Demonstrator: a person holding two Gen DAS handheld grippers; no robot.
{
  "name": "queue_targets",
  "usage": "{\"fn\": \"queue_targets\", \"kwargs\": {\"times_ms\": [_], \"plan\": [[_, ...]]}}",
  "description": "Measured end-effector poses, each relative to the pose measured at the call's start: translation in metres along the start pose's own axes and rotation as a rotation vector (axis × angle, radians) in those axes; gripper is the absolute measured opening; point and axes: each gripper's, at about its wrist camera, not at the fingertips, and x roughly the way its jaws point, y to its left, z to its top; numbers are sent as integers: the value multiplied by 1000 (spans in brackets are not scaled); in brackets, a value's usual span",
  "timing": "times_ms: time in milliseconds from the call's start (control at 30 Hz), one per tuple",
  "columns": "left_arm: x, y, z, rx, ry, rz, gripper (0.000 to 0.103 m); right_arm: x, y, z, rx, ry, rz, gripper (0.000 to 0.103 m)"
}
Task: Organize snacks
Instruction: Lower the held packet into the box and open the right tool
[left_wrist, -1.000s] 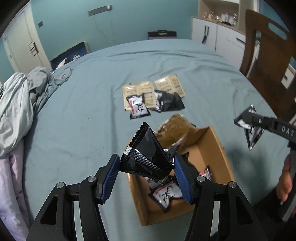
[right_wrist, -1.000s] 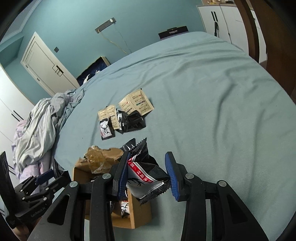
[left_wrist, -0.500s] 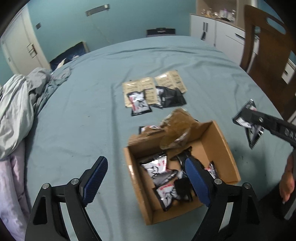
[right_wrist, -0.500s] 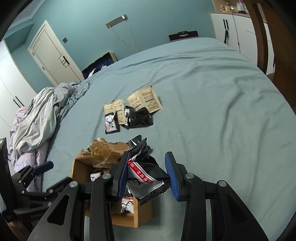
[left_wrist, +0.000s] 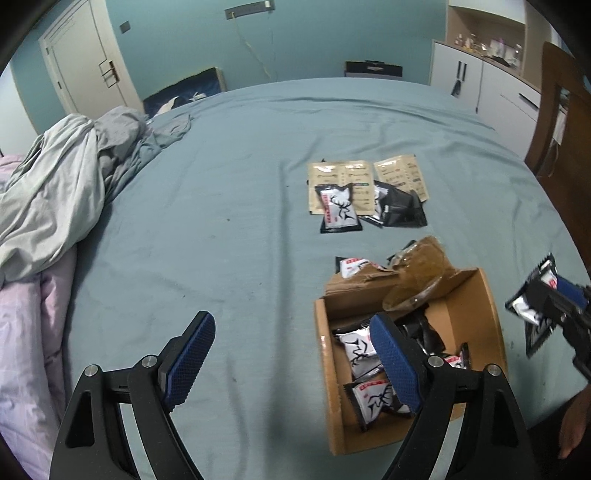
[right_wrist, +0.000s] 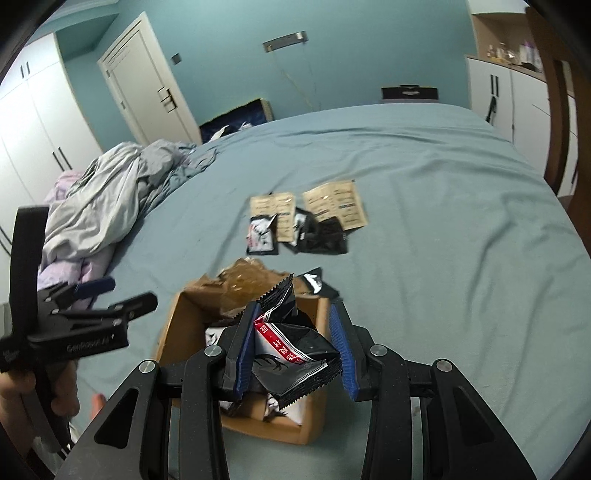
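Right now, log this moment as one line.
left tool: open, empty | right tool: shut on black snack packet | cardboard box: holds packets | loose packets on bed

We see a teal wall (left_wrist: 177, 33) with a white door (left_wrist: 83, 61) on the left and white cabinets (left_wrist: 480, 88) on the right. A blue-grey sheet (left_wrist: 258, 155) covers the bed, with crumpled bedding (left_wrist: 62, 177) heaped at its left edge. Dark wooden furniture (left_wrist: 561, 140) stands at right.

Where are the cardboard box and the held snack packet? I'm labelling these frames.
cardboard box (left_wrist: 327, 354), left wrist view, on its left wall.
snack packet (right_wrist: 295, 347), right wrist view, on its front between the pads.
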Motion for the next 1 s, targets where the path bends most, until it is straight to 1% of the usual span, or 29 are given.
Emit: {"fn": "queue_targets", "kwargs": {"times_ms": [133, 567, 667, 833, 900, 933, 967, 1000], "plan": [[4, 0, -2, 7, 14, 13, 87, 3, 6, 0, -21, 12, 22, 37], [7, -5, -3, 27, 24, 21, 87, 14, 17, -1, -64, 47, 17, 37], [7, -4, -4, 25, 28, 19, 87, 15, 18, -1, -65, 38, 3, 37], [7, -4, -4, 25, 28, 20, 87, 9, 23, -2, -81, -8, -9, 37], [7, -4, -4, 25, 29, 19, 87, 11, 22, -4, -67, -2, 25, 38], [8, -4, -4, 26, 29, 20, 87, 12, 20, -4, -47, 6, 68, 39], [8, -4, -4, 27, 29, 20, 87, 12, 17, -5, -40, 18, 100, 42], [8, -4, -4, 26, 28, 20, 87, 11, 15, -5, -13, 13, 139, 50]]}}
